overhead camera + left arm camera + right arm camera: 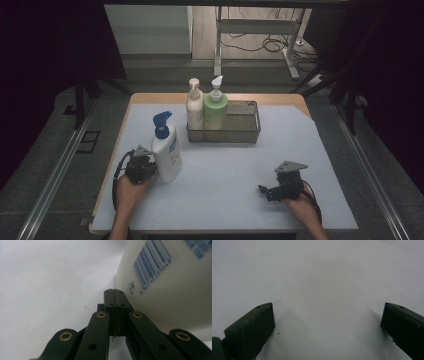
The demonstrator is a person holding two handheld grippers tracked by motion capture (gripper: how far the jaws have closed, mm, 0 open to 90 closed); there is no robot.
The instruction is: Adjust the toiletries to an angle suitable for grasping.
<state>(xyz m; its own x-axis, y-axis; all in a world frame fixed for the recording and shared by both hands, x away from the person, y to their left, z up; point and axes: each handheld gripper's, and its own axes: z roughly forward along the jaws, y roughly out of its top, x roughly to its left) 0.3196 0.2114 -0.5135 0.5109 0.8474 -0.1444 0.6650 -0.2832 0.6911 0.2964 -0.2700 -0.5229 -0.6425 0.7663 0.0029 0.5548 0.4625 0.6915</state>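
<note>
A white pump bottle with a blue pump (166, 148) stands upright on the white table (225, 170), left of centre. My left gripper (145, 166) sits at its left side near the base, jaws pressed together with nothing between them. In the left gripper view that gripper (115, 293) is shut and its tip is just beside the white bottle (170, 282), whose barcode shows. My right gripper (265, 191) rests low on the table at the front right, open. In the right gripper view its fingers (254, 327) are spread wide over bare table.
A wire mesh basket (245, 131) stands at the back centre. A cream pump bottle (194, 106) and a green pump bottle (215, 107) stand upright in its left end. Beyond the table's far edge are a desk frame and cables on the floor.
</note>
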